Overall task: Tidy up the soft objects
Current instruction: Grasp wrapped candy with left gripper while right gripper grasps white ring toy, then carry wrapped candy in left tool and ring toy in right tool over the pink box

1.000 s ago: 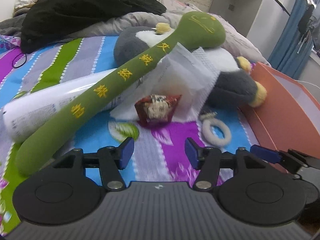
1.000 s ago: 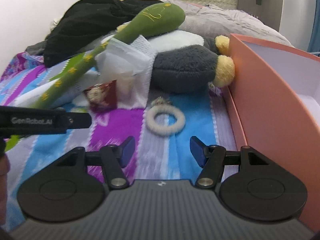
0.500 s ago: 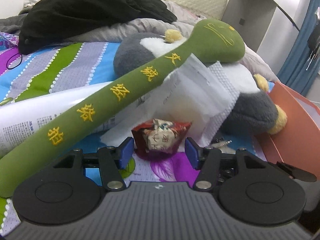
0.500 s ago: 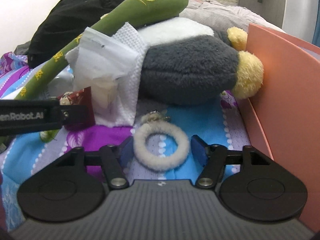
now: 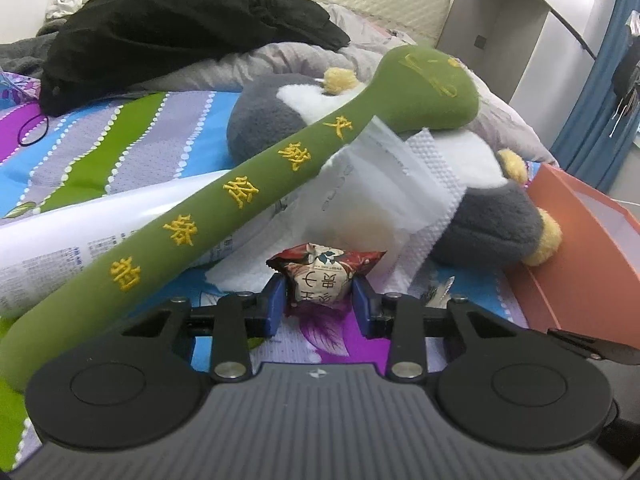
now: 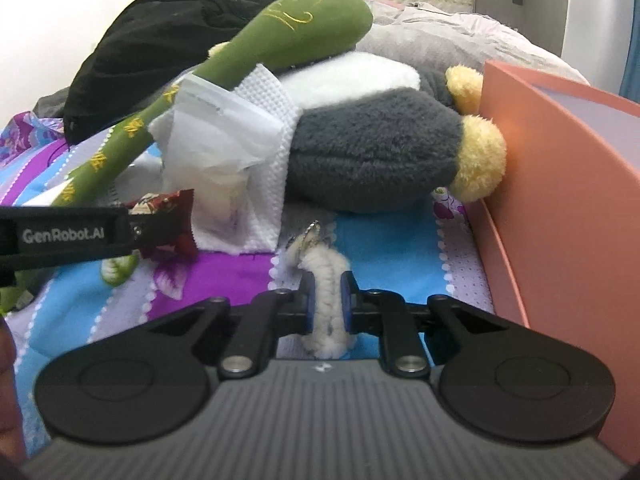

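Observation:
A red snack packet (image 5: 324,276) lies on the striped bedsheet (image 5: 120,160), and my left gripper (image 5: 319,306) is closing on it, blue pads pressing both its sides. In the right wrist view my right gripper (image 6: 326,304) is closing on a fluffy white ring (image 6: 326,272), which is squashed narrow between the pads, its metal clasp sticking out at the far end. A long green plush stick (image 5: 248,196) leans across a grey, white and yellow plush toy (image 5: 492,220). The left gripper's black finger (image 6: 68,236) shows at the left of the right wrist view.
An orange box (image 6: 552,184) stands open on the right, against the plush toy. A crumpled white tissue and clear bag (image 5: 384,184) sit behind the packet. A white tube (image 5: 60,240) lies under the green stick. Black clothing (image 5: 180,20) is piled at the back.
Both grippers moved forward and their jaws came together: the left onto the red snack packet, the right onto the fluffy white ring, now pinched narrow.

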`<action>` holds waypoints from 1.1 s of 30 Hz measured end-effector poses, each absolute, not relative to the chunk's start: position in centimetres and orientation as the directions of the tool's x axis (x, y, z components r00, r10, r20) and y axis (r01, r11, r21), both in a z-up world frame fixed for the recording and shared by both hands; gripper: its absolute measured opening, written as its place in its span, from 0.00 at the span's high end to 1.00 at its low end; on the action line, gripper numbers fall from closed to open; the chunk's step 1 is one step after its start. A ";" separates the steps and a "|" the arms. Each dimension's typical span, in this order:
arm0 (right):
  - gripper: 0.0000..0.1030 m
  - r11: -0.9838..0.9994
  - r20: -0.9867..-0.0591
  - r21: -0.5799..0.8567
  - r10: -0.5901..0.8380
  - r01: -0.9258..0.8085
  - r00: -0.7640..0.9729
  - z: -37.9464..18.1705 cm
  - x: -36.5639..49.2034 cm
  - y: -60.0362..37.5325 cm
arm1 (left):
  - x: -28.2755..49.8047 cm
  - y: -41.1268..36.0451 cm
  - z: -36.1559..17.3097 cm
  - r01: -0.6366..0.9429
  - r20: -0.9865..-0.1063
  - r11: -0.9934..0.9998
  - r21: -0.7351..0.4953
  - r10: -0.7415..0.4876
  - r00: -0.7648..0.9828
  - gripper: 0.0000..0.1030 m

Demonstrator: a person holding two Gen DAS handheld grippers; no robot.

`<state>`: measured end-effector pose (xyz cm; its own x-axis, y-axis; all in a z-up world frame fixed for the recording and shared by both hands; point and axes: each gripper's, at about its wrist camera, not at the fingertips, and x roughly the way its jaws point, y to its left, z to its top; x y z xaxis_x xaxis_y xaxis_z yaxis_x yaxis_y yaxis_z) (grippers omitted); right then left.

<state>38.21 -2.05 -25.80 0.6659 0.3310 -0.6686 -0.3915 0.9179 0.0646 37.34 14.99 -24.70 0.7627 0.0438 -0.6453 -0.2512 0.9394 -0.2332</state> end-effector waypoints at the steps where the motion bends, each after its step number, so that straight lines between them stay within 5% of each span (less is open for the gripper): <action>1: 0.83 0.916 -0.667 0.066 0.335 -0.395 0.666 -25.5 37.7 -2.2 | 36.9 14.9 -24.4 -0.249 -0.644 0.939 -0.236 0.041 0.764 0.60; 33: 0.84 0.893 -0.666 0.111 0.392 -0.436 0.634 -17.2 23.0 -7.1 | 18.1 10.3 -17.2 -0.252 -0.669 0.936 -0.246 0.024 0.743 0.61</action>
